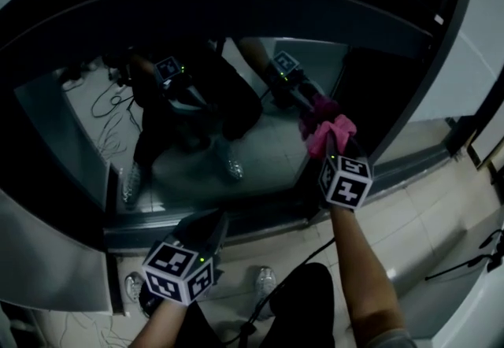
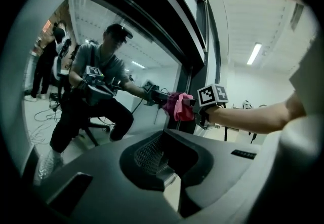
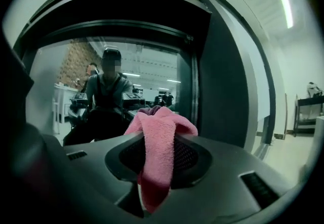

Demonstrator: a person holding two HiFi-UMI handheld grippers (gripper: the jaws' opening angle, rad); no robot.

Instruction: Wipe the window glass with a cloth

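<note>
A pink cloth (image 1: pixel 331 131) is bunched at the tip of my right gripper (image 1: pixel 334 146), which is shut on it and holds it against the right part of the window glass (image 1: pixel 268 153). In the right gripper view the cloth (image 3: pixel 154 126) hangs out between the jaws of that gripper (image 3: pixel 157 154). The left gripper view shows the cloth (image 2: pixel 180 107) touching the glass (image 2: pixel 126 40) by the dark upright. My left gripper (image 1: pixel 213 222) is low, near the sill, shut and holding nothing. The glass mirrors the person and both grippers.
A wide dark frame (image 1: pixel 236 16) surrounds the pane, with a dark upright (image 1: pixel 417 79) just right of the cloth. The sill (image 1: pixel 260 216) runs below. Pale floor tiles (image 1: pixel 429 220) lie at the right, and a black cable (image 1: pixel 295 264) trails near the person's shoe (image 1: pixel 266 279).
</note>
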